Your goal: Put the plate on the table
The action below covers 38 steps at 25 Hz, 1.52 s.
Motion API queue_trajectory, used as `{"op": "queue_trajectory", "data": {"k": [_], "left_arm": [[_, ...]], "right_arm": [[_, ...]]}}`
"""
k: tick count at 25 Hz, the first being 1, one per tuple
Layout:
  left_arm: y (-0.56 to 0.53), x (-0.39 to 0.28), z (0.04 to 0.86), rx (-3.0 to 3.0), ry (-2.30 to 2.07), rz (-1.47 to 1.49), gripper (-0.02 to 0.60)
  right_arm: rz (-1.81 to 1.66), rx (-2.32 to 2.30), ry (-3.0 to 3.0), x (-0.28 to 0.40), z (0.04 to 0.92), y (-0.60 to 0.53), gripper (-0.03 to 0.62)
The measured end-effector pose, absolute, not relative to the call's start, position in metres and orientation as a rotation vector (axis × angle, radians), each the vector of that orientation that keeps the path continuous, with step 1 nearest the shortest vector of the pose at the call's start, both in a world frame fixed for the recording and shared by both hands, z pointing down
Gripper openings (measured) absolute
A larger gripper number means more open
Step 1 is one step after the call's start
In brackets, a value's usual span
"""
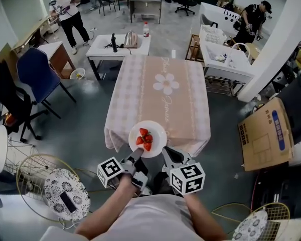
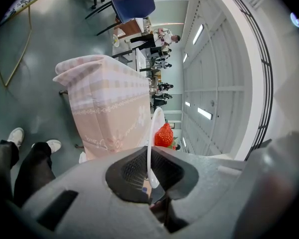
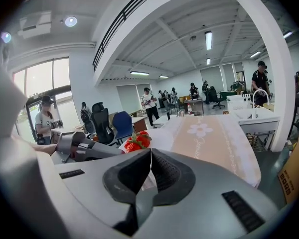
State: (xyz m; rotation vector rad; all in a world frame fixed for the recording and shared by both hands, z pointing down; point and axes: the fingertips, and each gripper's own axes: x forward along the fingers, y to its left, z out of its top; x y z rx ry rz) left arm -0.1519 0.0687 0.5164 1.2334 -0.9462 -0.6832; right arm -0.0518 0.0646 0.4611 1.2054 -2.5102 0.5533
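Observation:
A white plate (image 1: 147,138) with several strawberries (image 1: 144,139) hangs just over the near edge of the table (image 1: 160,92), which wears a pink checked cloth with a daisy. My left gripper (image 1: 135,158) is shut on the plate's near-left rim and my right gripper (image 1: 166,153) on its near-right rim. In the left gripper view the plate (image 2: 151,143) stands edge-on between the left gripper's (image 2: 149,176) jaws, a strawberry (image 2: 164,135) beyond. In the right gripper view the right gripper (image 3: 149,161) pinches the thin rim, with the strawberries (image 3: 137,141) and table (image 3: 209,133) ahead.
A blue chair (image 1: 37,74) and a black chair (image 1: 7,102) stand to the left. Wire baskets with patterned cushions (image 1: 65,195) sit on the floor near my left side. A cardboard box (image 1: 266,134) lies to the right. White tables (image 1: 118,45) and people (image 1: 67,11) stand beyond.

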Motion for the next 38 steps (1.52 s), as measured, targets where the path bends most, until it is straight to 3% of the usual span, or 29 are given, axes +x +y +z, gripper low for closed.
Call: {"op": "queue_trajectory", "data": {"k": [38], "left_arm": [[-0.118,-0.098,0.541,1.195,-1.087,-0.650,0.017]], "right_arm": [[0.703,1.072,-2.595,0.012,0.491,-0.145,0.005]]}}
